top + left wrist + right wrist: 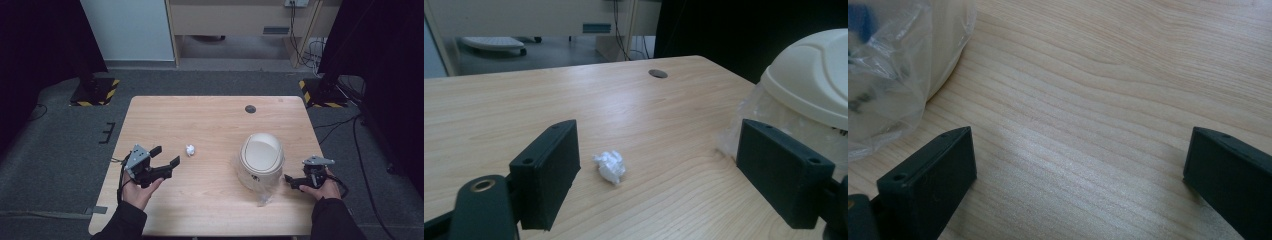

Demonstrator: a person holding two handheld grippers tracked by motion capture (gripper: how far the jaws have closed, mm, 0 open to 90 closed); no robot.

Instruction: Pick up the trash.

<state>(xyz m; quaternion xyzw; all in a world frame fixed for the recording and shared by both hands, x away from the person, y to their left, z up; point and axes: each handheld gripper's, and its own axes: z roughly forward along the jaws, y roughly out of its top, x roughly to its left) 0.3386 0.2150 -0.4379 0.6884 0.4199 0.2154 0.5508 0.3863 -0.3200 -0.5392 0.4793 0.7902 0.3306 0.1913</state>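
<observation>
Nearest the person, on pale wood-grain table point(210, 200), the left gripper point(167, 155) holds its flat black jaws spread wide, aimed at a crumpled white paper wad point(190, 149) lying just beyond them; roundish, it shows no clear long axis. Rightward, the right gripper point(289, 179), jaws likewise spread, sits beside a smooth cream domed bin point(261, 156) lined with crinkled clear plastic.

The left gripper point(163, 156) has bare surface point(200, 120) between its wide-set jaws and the paper ball point(190, 149), which lies just ahead with open wood all round it. The domed bin point(261, 157) with its plastic liner point(263, 197) blocks the middle right. The right gripper point(290, 181), jaws apart, sits just beside the bin; only a narrow strip separates them.
</observation>
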